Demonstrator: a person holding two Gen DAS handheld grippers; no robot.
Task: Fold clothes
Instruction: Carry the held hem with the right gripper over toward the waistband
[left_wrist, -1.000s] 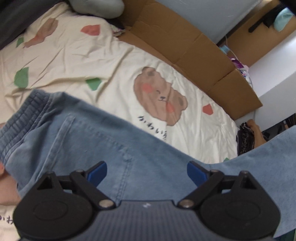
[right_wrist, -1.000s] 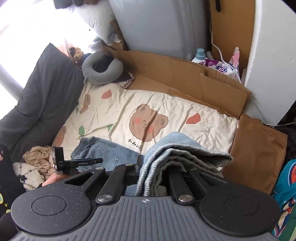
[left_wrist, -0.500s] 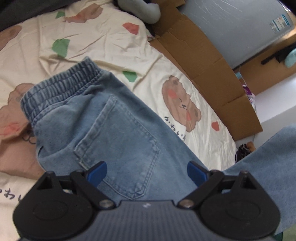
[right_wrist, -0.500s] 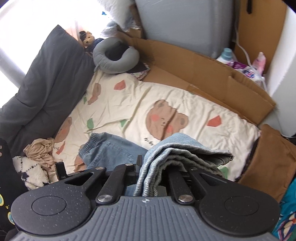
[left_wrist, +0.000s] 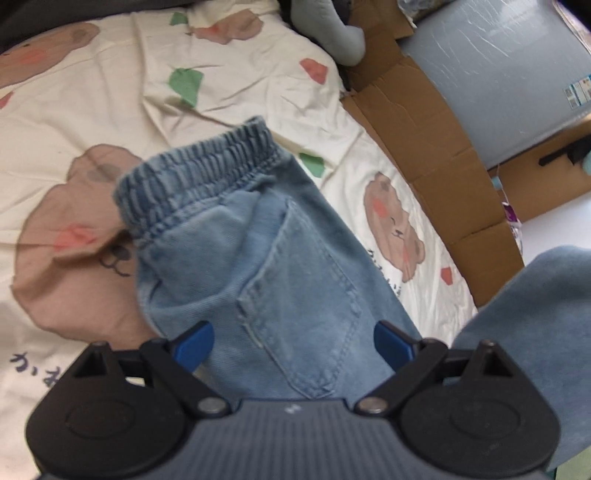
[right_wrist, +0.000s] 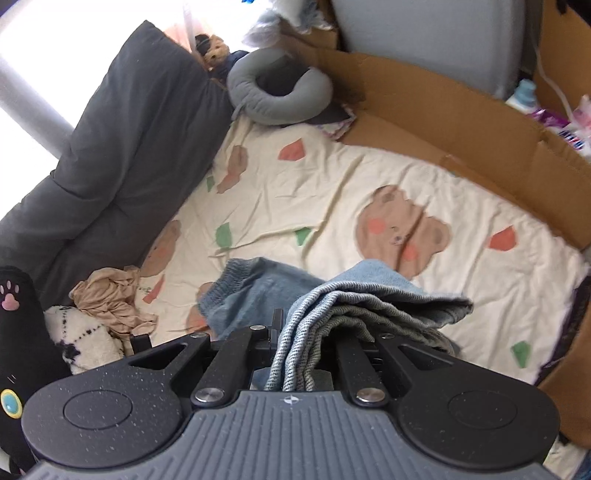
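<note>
The right gripper (right_wrist: 299, 354) clamps a bunched stack of folds of light blue jeans (left_wrist: 258, 280), lifted over a cream bedsheet (right_wrist: 332, 192) printed with bears. The left gripper (left_wrist: 293, 345) stands wide, its blue pads (left_wrist: 194, 347) either side of the back pocket, clamping nothing. The jeans' elastic waistband lies on the sheet; cardboard (right_wrist: 461, 122) borders the bed.

Light blue denim jeans (left_wrist: 295, 280); cream sheet (right_wrist: 332, 192), brown bears, red-green patches; grey pillow (right_wrist: 277, 96).
</note>
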